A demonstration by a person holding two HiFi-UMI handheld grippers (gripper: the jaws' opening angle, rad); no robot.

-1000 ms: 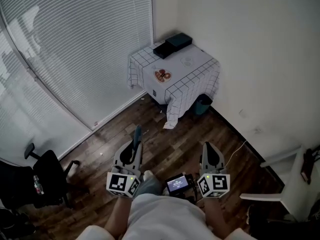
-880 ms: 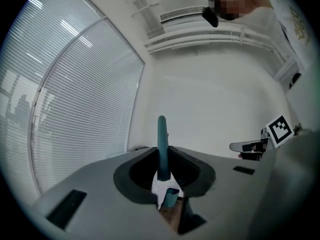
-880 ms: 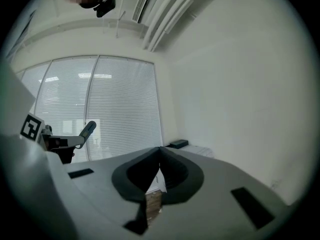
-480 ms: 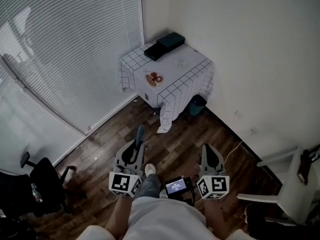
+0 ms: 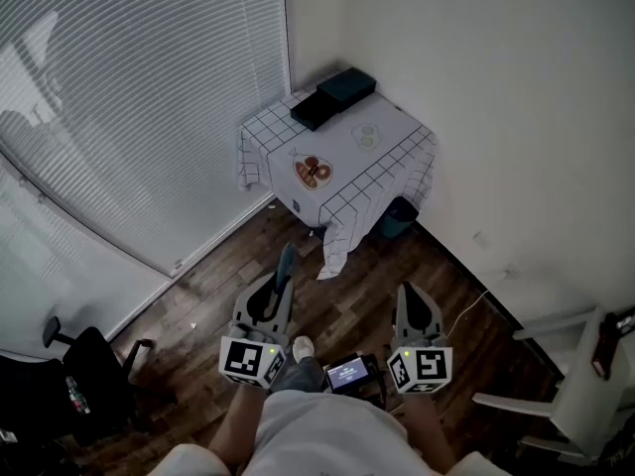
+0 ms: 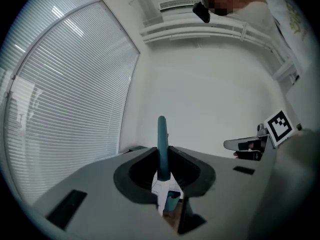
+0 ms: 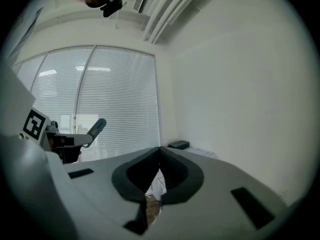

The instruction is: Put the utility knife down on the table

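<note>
My left gripper (image 5: 281,288) is shut on a teal utility knife (image 5: 286,264), whose handle sticks out past the jaw tips. In the left gripper view the utility knife (image 6: 161,144) stands upright between the closed jaws. My right gripper (image 5: 416,296) is shut with nothing in it; in the right gripper view its jaws meet at the tips of the right gripper (image 7: 159,151). The small table (image 5: 397,142) with a white grid cloth stands in the corner, well ahead of both grippers. Both are held low over the floor.
On the table lie two dark boxes (image 5: 332,97), a plate of food (image 5: 316,172) and a clear dish (image 5: 367,135). A dark bin (image 5: 397,216) sits under the table. Blinds (image 5: 139,97) cover the left window. An office chair (image 5: 84,385) stands at left, a white chair (image 5: 566,405) at right.
The view has shifted slightly, so the table sits a bit lower and nearer in the head view. Both grippers keep their pose and the knife stays held in the left one.
</note>
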